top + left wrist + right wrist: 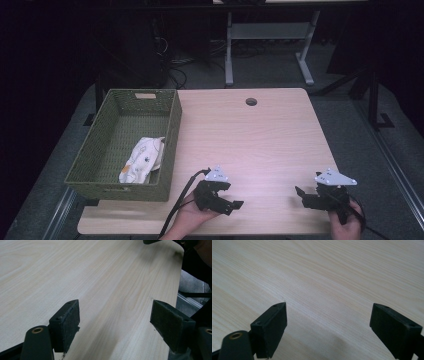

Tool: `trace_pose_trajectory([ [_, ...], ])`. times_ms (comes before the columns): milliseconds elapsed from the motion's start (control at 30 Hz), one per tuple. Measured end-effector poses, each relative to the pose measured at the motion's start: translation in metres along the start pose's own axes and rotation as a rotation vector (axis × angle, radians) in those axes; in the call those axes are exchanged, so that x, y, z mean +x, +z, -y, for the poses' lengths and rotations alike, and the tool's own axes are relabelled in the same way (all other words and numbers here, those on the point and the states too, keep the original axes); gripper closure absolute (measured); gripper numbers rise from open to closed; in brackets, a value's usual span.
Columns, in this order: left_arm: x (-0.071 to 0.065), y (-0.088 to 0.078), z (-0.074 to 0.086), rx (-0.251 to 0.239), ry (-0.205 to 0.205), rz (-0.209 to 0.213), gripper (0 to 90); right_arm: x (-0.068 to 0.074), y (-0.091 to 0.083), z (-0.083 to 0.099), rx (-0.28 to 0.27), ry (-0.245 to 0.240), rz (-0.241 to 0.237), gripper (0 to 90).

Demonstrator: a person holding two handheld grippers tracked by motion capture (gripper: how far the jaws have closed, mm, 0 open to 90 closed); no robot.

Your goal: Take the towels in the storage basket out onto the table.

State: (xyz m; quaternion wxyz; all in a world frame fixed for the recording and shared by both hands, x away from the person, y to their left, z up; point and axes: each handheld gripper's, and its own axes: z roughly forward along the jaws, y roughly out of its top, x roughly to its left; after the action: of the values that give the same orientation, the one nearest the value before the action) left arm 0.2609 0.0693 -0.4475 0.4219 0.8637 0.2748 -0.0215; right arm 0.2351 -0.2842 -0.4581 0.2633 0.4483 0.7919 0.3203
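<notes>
Both tools sit low at the near edge of the table, one in each of the person's hands, and neither carries anything. The left gripper has its jaws spread wide, with bare wood between them in its own view, and it points across the table toward the other tool. The right gripper is spread just as wide, again with nothing but wood grain between the jaws, and it points back toward the left one. To me this looks like a resting pose: jaws parted and ready, hands kept back so the working area stays free.

The thing nearest the work is the white cloth, crumpled with small dark and yellow marks. It lies inside the green woven basket, against the wall closest to the left gripper, just beyond and to the outer side of that tool, and well apart from the right one. It is bunched loosely, not folded, as if dropped in. I judge the left gripper best placed to reach it, since it would only need to lift over the basket's rim.
</notes>
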Motion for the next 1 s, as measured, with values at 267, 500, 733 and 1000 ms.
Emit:
trace_pose_trajectory([
  [267,0.000,-0.003,0.000,-0.003,0.012,-0.009,23.2,0.000,0.000,-0.001,-0.001,0.005,0.000,13.9],
  [500,-0.002,-0.009,-0.004,-0.017,0.017,0.003,23.2,0.003,0.001,-0.002,0.002,-0.002,-0.002,13.9],
  [733,-0.001,-0.015,-0.012,-0.021,0.017,0.014,23.1,0.004,0.001,-0.002,0.000,-0.001,-0.001,13.9],
  [1000,0.000,-0.033,-0.029,-0.029,0.045,0.003,23.0,0.002,0.000,-0.001,-0.003,0.012,0.007,13.9],
])
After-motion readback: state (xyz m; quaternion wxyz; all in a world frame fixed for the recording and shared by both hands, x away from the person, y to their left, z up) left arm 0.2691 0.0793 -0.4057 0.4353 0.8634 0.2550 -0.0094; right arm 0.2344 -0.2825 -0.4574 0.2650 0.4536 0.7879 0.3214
